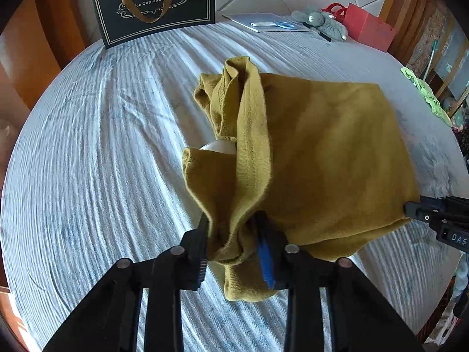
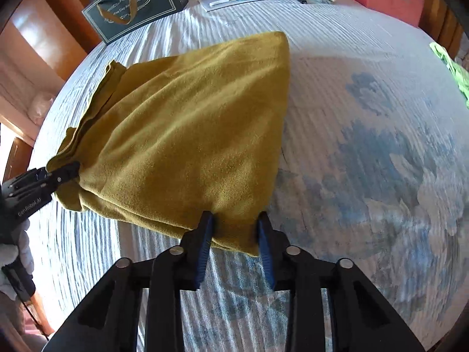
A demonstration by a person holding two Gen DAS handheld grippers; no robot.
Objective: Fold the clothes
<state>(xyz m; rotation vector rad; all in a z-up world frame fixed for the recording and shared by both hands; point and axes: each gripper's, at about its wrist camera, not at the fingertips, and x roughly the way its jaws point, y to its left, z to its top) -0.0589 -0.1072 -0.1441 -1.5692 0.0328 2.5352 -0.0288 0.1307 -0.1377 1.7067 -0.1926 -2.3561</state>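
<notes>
In the left wrist view, a bunched edge of the mustard-yellow knitted garment [image 1: 322, 152] on the white ribbed bedspread [image 1: 88, 146] is pinched by the left claw [image 1: 234, 228], while in the right wrist view its near corner is clamped by the right claw [image 2: 236, 223].

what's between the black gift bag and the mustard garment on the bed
Only bare striped bedspread. In the left wrist view nothing lies between the black gift bag and the mustard garment; the right wrist view shows the same.

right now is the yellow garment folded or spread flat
Folded, not flat: the garment is doubled over in layers, its left end bunched in the left gripper, the right gripper holding the other corner.
</notes>
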